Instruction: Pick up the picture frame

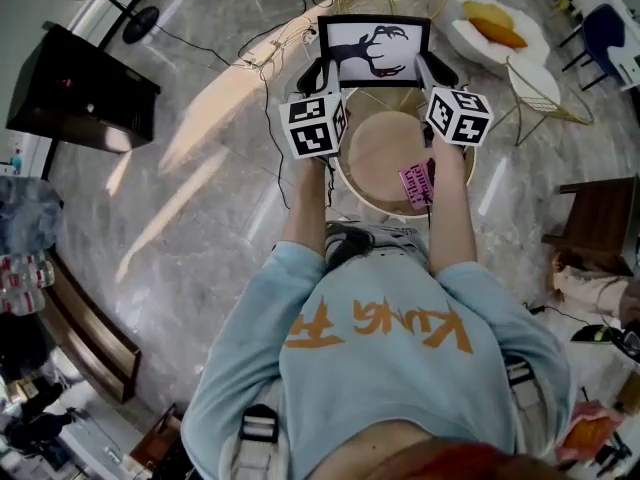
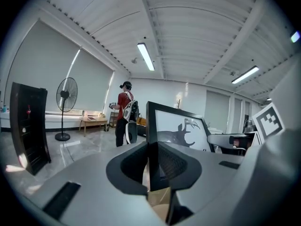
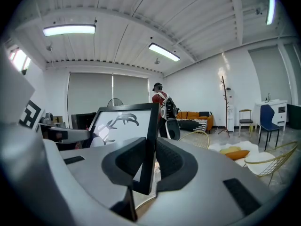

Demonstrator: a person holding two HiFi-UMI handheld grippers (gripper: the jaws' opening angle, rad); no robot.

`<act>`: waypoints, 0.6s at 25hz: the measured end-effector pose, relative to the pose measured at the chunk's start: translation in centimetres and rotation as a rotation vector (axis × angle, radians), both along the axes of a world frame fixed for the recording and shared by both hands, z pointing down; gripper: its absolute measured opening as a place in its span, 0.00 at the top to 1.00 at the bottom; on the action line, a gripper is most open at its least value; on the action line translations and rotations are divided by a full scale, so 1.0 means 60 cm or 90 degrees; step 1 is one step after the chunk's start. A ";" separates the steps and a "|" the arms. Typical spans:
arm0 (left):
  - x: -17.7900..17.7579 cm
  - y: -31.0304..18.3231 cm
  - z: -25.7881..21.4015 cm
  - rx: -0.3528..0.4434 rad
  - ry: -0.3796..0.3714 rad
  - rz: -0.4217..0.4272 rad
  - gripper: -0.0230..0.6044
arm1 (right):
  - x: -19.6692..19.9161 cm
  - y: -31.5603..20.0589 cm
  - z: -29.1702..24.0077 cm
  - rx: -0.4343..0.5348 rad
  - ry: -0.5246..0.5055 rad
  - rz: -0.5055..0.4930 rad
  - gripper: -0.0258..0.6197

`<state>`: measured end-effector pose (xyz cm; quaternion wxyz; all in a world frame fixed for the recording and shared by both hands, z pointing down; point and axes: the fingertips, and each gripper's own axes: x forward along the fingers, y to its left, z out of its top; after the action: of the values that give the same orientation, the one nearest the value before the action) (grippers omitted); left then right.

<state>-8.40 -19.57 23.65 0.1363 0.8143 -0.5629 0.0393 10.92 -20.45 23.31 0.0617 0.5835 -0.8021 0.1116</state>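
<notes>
A black picture frame (image 1: 375, 50) with a white print of a dark antlered shape hangs in the air above the round table (image 1: 385, 148), held upright between both grippers. My left gripper (image 1: 322, 74) is shut on its left edge (image 2: 151, 145), the frame's black rim pinched between the dark pads. On the right edge (image 3: 149, 145) my right gripper (image 1: 432, 72) is shut in the same way. Each gripper view shows the other gripper across the frame.
A pink card (image 1: 416, 183) lies on the round wooden table. Wire chairs (image 1: 545, 93), a white seat with an orange cushion (image 1: 495, 23), a black panel (image 1: 85, 88) and a floor fan (image 2: 66, 107) stand around. A person (image 2: 125, 119) stands far off. Cables (image 1: 260, 53) cross the floor.
</notes>
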 end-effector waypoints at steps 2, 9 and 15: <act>0.003 -0.002 -0.016 0.025 0.007 0.019 0.83 | 0.003 0.004 -0.018 0.020 0.004 0.007 0.85; 0.011 -0.005 -0.035 0.055 0.018 0.049 0.83 | 0.011 0.013 -0.047 0.054 0.016 0.023 0.85; 0.013 -0.007 -0.035 0.052 0.020 0.047 0.83 | 0.013 0.011 -0.050 0.053 0.026 0.014 0.85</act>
<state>-7.62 -19.97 21.57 0.1101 0.8399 -0.5313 0.0080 11.67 -19.79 20.33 0.0524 0.5963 -0.7982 0.0672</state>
